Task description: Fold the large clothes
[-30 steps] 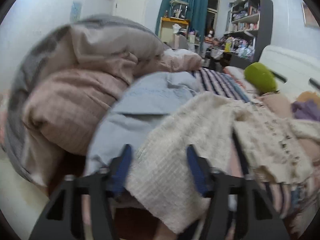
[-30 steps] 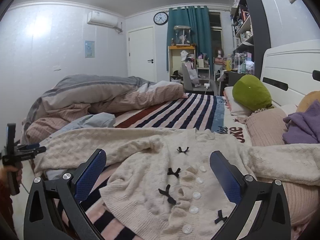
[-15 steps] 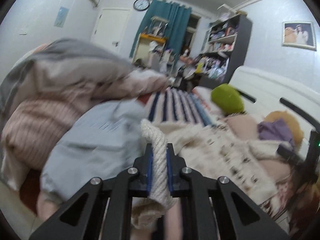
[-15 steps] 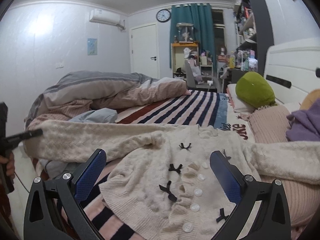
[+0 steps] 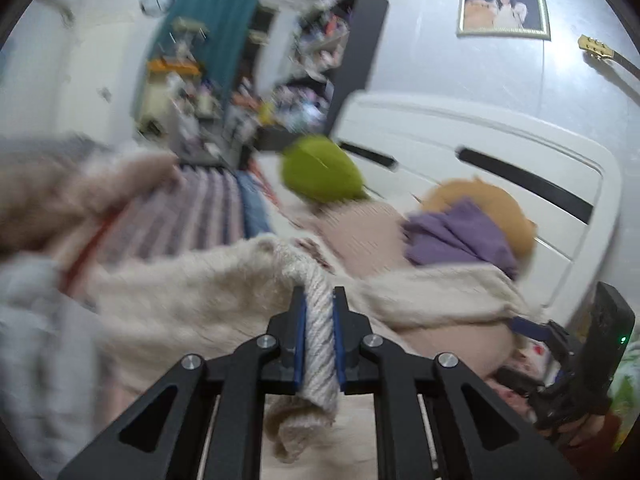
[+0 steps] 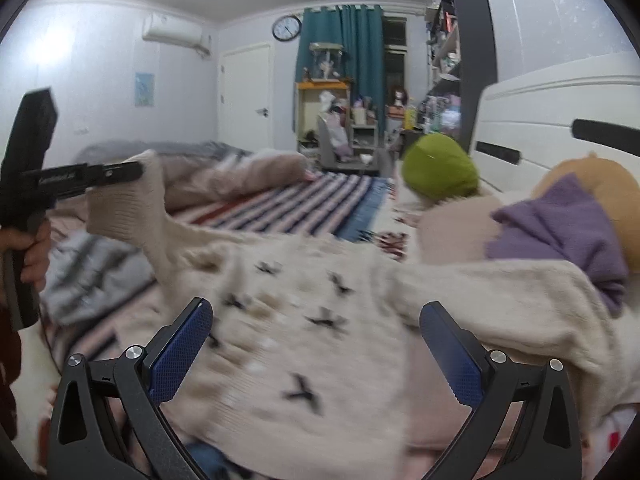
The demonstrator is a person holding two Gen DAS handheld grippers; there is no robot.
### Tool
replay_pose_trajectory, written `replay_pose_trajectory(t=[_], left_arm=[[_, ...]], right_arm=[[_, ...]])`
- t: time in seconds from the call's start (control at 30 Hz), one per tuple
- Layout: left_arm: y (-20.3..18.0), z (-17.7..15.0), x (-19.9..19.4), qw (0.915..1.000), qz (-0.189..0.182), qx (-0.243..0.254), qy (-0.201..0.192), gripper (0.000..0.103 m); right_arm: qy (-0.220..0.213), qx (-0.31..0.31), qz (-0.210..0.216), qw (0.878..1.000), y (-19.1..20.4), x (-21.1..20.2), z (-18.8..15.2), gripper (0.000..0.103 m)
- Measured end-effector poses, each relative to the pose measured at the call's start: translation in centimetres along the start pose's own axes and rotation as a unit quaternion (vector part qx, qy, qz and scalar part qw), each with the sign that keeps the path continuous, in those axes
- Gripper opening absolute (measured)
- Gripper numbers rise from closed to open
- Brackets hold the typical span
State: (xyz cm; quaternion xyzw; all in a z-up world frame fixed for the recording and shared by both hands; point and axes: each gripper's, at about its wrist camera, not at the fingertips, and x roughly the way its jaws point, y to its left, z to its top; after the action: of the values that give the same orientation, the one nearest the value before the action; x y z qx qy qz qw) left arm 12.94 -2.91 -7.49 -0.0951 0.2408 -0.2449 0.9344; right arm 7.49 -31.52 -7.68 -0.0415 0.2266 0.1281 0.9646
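Observation:
A cream knitted cardigan with black bows and white buttons lies spread front-up on the striped bed. My left gripper is shut on the cuff of its left sleeve and holds it lifted above the bed. In the right wrist view that gripper shows at the left, with the sleeve hanging from it. My right gripper is open and empty, low over the cardigan's front. The other sleeve stretches right across the pillows.
A green cushion, a purple garment on an orange plush toy and a pink pillow lie by the white headboard. A rumpled duvet and a grey-blue garment lie at the left.
My left gripper closed on the sleeve cuff, lifted it and swung it rightward toward the headboard. My right gripper stayed open and dropped closer over the cardigan's front.

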Motion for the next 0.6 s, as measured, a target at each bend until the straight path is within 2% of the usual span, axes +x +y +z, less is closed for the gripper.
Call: replay_pose_trajectory(t=[0.17, 0.3, 0.33, 0.37, 0.4, 0.43, 0.53, 0.57, 0.6], left_arm=[[-2.2, -5.2, 7.6, 0.9943, -0.064, -0.028, 0.081, 0.011], [-2.9, -7.0, 9.2, 0.9872, -0.100, -0.054, 0.112, 0.018], [-3.1, -7.0, 9.1, 0.9868, -0.104, -0.051, 0.113, 0.026], [-3.3, -6.8, 8.6, 0.9877, -0.101, -0.042, 0.111, 0.040], [-3.3, -6.6, 7.7, 0.9891, -0.098, -0.033, 0.105, 0.048], [-3.3, -6.3, 6.5, 0.9906, -0.095, -0.026, 0.095, 0.061], [-1.1, -5.7, 2.5, 0.9950, -0.074, -0.032, 0.058, 0.068], [-0.4, -5.5, 1.7, 0.9964, -0.057, -0.035, 0.052, 0.071], [0.8, -5.4, 0.3, 0.9982, -0.021, -0.034, 0.044, 0.072]], right_arm=[[0.036, 0.042, -0.008, 0.998, -3.9, 1.9, -3.6, 0.103], [0.042, 0.060, 0.022, 0.997, -4.4, 3.6, -5.4, 0.103], [0.044, 0.064, 0.030, 0.997, -4.4, 4.1, -5.7, 0.103], [0.044, 0.067, 0.037, 0.996, -4.3, 4.4, -5.8, 0.103], [0.043, 0.071, 0.047, 0.995, -4.0, 4.8, -5.8, 0.103], [0.042, 0.074, 0.062, 0.994, -3.6, 5.2, -5.7, 0.103], [0.039, 0.077, 0.106, 0.991, -2.3, 6.4, -5.0, 0.103], [0.043, 0.074, 0.117, 0.989, -1.7, 6.9, -4.7, 0.103], [0.048, 0.071, 0.122, 0.989, -1.3, 7.4, -4.7, 0.103]])
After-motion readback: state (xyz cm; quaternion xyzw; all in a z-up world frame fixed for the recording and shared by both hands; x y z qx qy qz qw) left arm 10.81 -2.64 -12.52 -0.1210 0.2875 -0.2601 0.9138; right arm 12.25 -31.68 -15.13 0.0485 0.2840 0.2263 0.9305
